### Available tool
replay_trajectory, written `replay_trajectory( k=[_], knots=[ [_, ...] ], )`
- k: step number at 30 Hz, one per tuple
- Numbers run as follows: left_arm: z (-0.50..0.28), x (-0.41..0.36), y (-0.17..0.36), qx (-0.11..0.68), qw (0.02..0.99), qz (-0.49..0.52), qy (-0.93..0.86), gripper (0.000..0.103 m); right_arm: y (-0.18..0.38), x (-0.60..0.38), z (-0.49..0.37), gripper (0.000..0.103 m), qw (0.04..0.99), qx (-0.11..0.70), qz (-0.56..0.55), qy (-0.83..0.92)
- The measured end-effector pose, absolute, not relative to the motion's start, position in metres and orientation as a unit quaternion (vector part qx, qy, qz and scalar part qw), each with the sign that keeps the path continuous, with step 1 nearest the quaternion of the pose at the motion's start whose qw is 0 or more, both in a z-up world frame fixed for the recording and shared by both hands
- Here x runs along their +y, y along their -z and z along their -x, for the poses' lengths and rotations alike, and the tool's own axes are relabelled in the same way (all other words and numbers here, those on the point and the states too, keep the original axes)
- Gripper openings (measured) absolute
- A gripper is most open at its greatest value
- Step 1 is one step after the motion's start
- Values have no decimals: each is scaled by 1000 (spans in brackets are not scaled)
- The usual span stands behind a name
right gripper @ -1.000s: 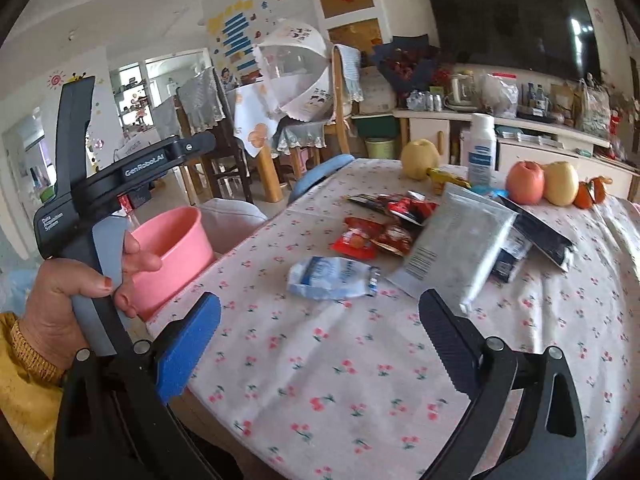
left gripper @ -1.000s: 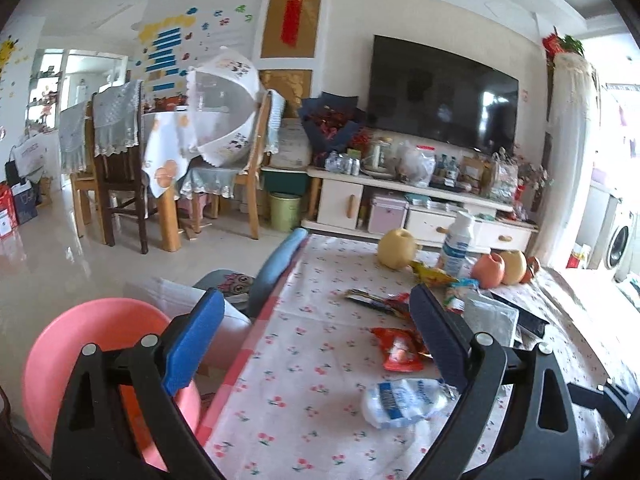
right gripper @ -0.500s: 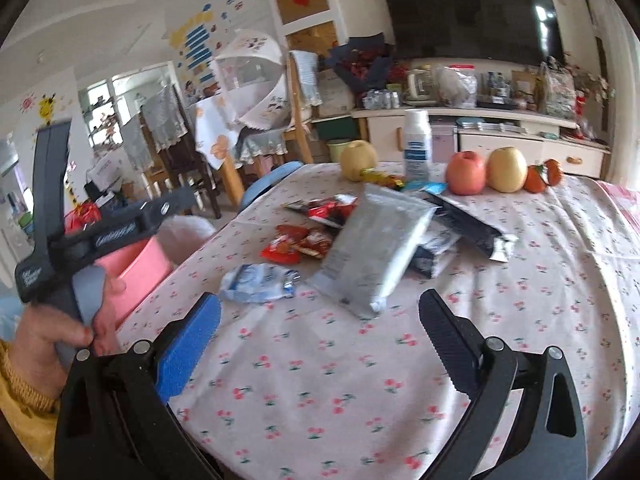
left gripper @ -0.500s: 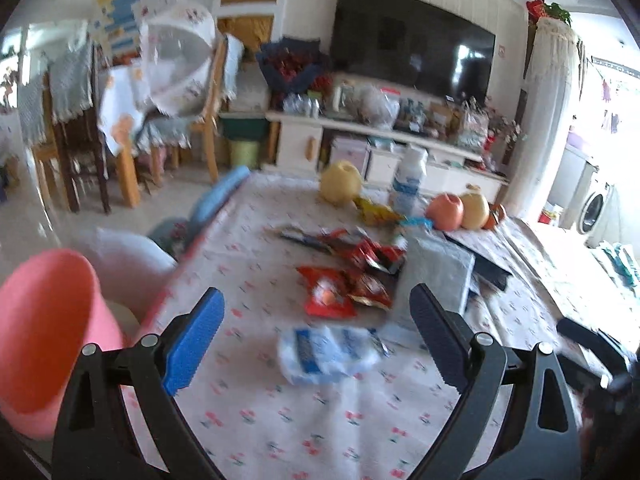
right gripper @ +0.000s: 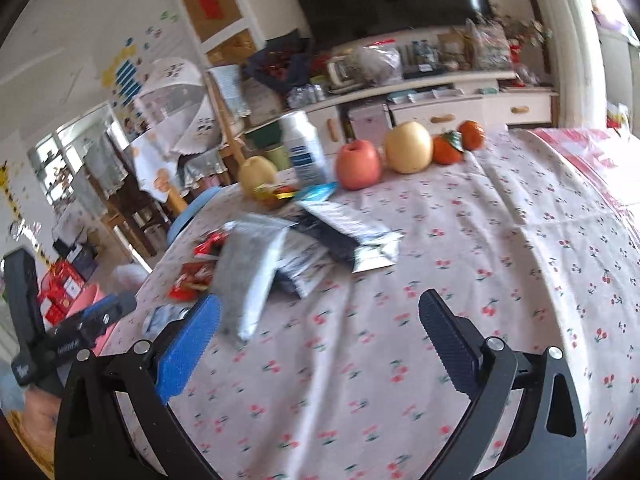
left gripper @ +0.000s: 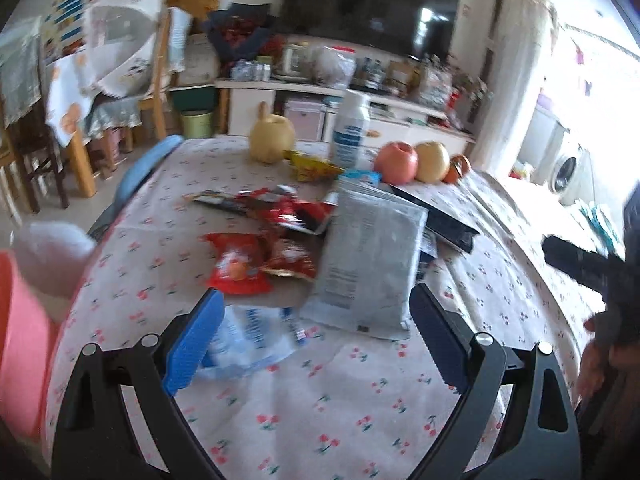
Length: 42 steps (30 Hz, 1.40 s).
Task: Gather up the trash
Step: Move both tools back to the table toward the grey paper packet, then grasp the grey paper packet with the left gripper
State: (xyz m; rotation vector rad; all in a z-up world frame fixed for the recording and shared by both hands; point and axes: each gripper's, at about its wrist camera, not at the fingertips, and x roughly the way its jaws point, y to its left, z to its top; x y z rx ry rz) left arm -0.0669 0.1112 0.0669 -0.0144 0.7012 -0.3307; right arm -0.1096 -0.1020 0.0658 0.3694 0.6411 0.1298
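Observation:
Wrappers lie on a table with a cherry-print cloth [left gripper: 340,408]. A crumpled clear and blue plastic wrapper [left gripper: 256,338] lies just ahead of my open, empty left gripper [left gripper: 316,338], next to its blue finger. Beyond it are a red snack packet [left gripper: 238,266], more red wrappers [left gripper: 296,212] and a large silver pouch [left gripper: 370,258]. My right gripper [right gripper: 320,342] is open and empty above the cloth, with the silver pouch [right gripper: 252,274] to its front left and a dark foil packet [right gripper: 348,232] ahead.
A pink bin [left gripper: 18,344] stands off the table's left edge, also showing in the right wrist view [right gripper: 90,300]. At the far edge stand a pear [left gripper: 272,142], a white bottle [left gripper: 352,130], an apple [left gripper: 396,162] and oranges [right gripper: 460,142]. A blue chair back [left gripper: 144,170] is at left.
My left gripper has moved forward and right over the table, and the clear wrapper now lies by its blue finger. My right gripper has swung to the right across the cloth.

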Motion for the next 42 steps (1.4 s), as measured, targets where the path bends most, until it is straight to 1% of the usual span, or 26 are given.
replay_trajectory(
  k=[4, 7, 17, 25, 31, 36, 40, 42],
  knots=[
    [54, 86, -62, 346, 918, -14, 191, 94, -56, -129, 89, 98, 915, 325, -230, -64],
    [44, 72, -58, 351, 913, -28, 203, 94, -50, -138, 75, 98, 906, 334, -248, -77],
    [17, 39, -36, 376, 898, -68, 219, 94, -41, -136, 30, 98, 900, 352, -233, -106],
    [0, 34, -31, 383, 897, -64, 212, 94, -40, -127, 0, 98, 904, 357, -194, -133],
    [-10, 32, -26, 396, 893, -63, 203, 94, -22, -121, -29, 98, 894, 384, -170, -155],
    [-15, 30, -23, 399, 894, -61, 194, 94, -14, -120, -42, 98, 887, 397, -172, -162],
    [-14, 30, -23, 400, 895, -51, 190, 90, -11, -115, -45, 98, 885, 404, -163, -166],
    [-13, 29, -23, 397, 897, -54, 185, 89, -11, -113, -44, 97, 887, 402, -157, -165]
  ],
)
